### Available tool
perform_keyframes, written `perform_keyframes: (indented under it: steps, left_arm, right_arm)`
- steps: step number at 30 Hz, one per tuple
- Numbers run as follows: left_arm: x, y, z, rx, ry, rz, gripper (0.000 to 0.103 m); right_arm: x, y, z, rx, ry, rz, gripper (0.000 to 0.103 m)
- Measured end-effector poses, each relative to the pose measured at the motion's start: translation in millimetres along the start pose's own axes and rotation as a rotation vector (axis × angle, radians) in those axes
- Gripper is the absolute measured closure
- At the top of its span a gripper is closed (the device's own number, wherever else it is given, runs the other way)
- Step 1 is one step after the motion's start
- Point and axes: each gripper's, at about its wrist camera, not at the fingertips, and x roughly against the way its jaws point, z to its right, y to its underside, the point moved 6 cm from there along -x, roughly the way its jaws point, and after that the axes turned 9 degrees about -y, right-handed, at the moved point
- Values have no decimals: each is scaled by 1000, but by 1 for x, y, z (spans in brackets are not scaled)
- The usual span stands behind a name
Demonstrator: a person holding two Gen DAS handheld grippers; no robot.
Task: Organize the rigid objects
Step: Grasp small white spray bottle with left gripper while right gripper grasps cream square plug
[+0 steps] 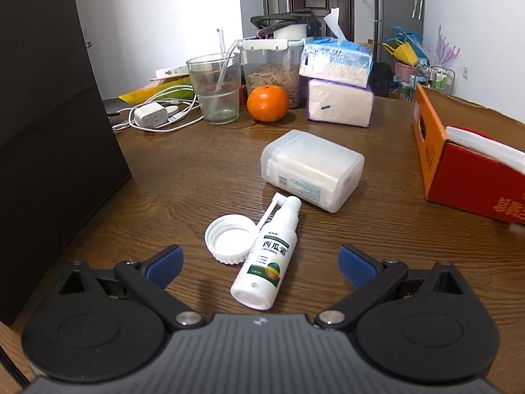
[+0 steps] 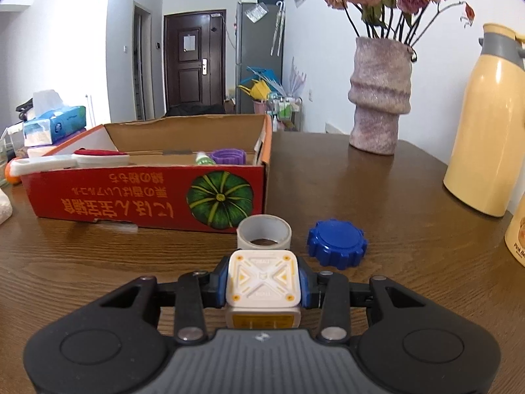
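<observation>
My left gripper (image 1: pixel 261 264) is open over the wooden table, its blue pads apart on either side of a white spray bottle (image 1: pixel 266 256) lying on its side. A white screw cap (image 1: pixel 229 238) rests mouth-up against the bottle's left. Beyond them lies a translucent box of cotton swabs (image 1: pixel 311 170). My right gripper (image 2: pixel 263 279) is shut on a white cube with yellow marks (image 2: pixel 263 277), blue pads pressing both its sides. Just past it stand a grey tape roll (image 2: pixel 264 231) and a blue ridged lid (image 2: pixel 337 243). The red cardboard box (image 2: pixel 147 193) holds a purple cap (image 2: pixel 228 156) and other items.
A dark block (image 1: pixel 49 131) stands at the left. At the back are a glass (image 1: pixel 215 88), an orange (image 1: pixel 267 103), a charger with cables (image 1: pixel 151 115), and tissue packs (image 1: pixel 339 82). A vase (image 2: pixel 379 95) and a yellow flask (image 2: pixel 492 121) stand on the right.
</observation>
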Motion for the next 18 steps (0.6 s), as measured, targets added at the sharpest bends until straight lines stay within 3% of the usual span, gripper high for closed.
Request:
perform_keyframes:
  steps: [6, 18]
  left_arm:
    - [-10, 0, 4, -13, -7, -13, 16]
    - [-12, 1, 11, -31, 17, -13, 58]
  right_arm:
    - [3, -1, -5, 10, -13, 18, 65]
    - [5, -1, -6, 7, -24, 33, 65]
